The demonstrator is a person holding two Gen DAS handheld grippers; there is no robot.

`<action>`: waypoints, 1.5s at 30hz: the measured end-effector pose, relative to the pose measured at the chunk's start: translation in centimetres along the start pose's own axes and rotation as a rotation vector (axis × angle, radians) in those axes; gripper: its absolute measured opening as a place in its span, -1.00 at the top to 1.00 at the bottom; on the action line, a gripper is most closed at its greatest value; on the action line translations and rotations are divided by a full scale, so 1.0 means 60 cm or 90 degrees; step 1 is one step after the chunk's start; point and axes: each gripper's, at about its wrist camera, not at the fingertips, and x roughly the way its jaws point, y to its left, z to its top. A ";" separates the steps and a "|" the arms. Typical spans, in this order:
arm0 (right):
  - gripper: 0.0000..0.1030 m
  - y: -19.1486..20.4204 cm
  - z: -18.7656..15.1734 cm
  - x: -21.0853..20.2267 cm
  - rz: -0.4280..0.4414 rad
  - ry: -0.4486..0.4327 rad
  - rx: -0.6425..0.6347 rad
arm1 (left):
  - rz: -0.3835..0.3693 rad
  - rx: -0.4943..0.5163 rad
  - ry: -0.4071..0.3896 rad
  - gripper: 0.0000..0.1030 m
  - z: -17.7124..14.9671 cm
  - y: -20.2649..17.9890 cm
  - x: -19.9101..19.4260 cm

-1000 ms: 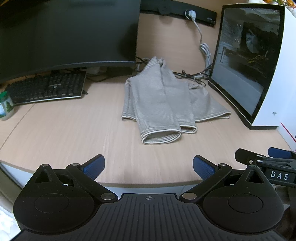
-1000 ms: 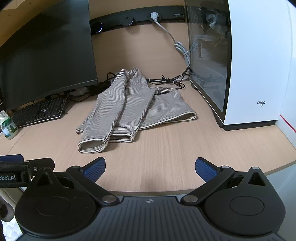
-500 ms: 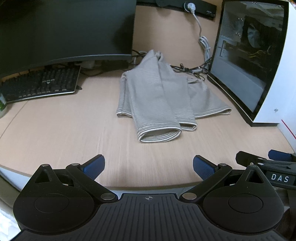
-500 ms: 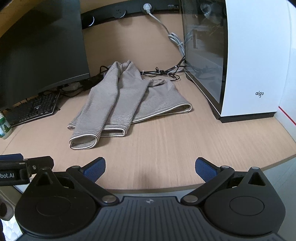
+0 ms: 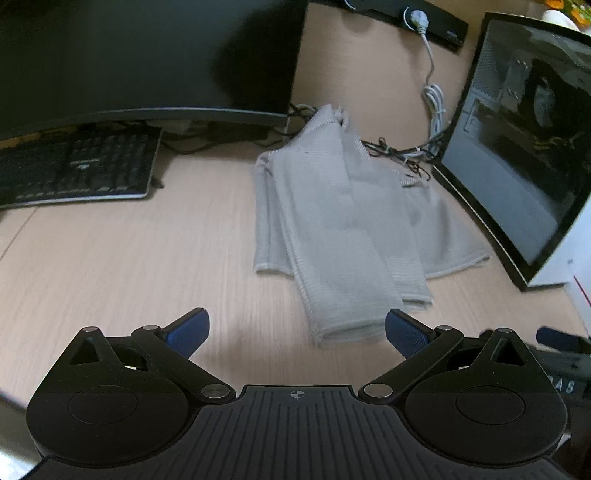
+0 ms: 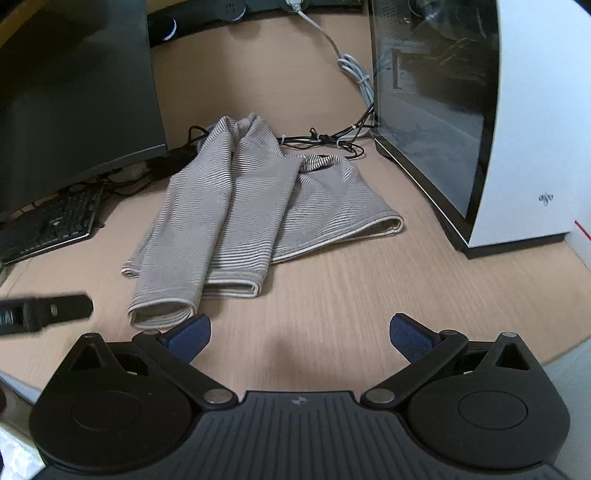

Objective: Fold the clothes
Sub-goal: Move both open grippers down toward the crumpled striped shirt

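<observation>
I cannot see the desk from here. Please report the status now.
Left gripper open, empty. Right gripper open, empty. Striped garment flat on desk, untouched. PC case close on its right, cables behind.

Light wooden desk (image 6: 351,288), striped garment (image 6: 236,206), keyboard (image 5: 74,170), white computer case (image 6: 517,147), cables (image 6: 332,140)

You're at a home-office computer desk (image 5: 110,258): a big dark monitor (image 5: 140,55) stands over a black keyboard (image 5: 74,170), a white glass-sided PC tower (image 6: 480,122) sits to the right, and cables (image 6: 332,140) run to a wall power strip (image 5: 436,18).
</observation>
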 end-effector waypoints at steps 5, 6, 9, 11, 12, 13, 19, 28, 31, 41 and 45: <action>-1.00 0.007 0.032 0.031 -0.028 0.036 0.028 | -0.046 -0.001 0.034 -1.00 0.047 0.033 0.050; -1.00 0.008 0.039 0.037 -0.034 0.043 0.034 | -0.065 -0.010 0.047 -1.00 0.055 0.041 0.064; -1.00 0.010 0.056 0.054 -0.048 0.063 0.048 | -0.110 -0.026 0.068 -1.00 0.076 0.046 0.099; -1.00 0.004 0.063 0.058 -0.051 0.074 0.048 | -0.126 -0.024 0.070 -1.00 0.093 0.040 0.120; -1.00 0.001 0.066 0.060 -0.052 0.080 0.047 | -0.132 -0.021 0.071 -1.00 0.101 0.037 0.130; -1.00 -0.002 0.069 0.061 -0.053 0.086 0.047 | -0.134 -0.017 0.071 -1.00 0.111 0.034 0.142; -1.00 -0.032 0.098 0.105 -0.046 0.105 0.027 | -0.123 0.002 0.057 -1.00 0.169 0.009 0.222; -1.00 -0.036 0.195 0.243 0.047 0.113 -0.012 | -0.067 -0.029 0.094 -1.00 0.202 -0.013 0.290; -1.00 -0.024 0.227 0.287 0.076 0.104 -0.030 | -0.075 -0.052 0.121 -1.00 0.196 -0.007 0.311; -1.00 -0.035 0.195 0.301 0.162 0.135 0.046 | -0.108 -0.016 0.122 -1.00 0.150 0.008 0.277; -1.00 -0.037 0.165 0.259 0.193 0.157 0.054 | -0.153 -0.029 0.145 -1.00 0.119 0.040 0.232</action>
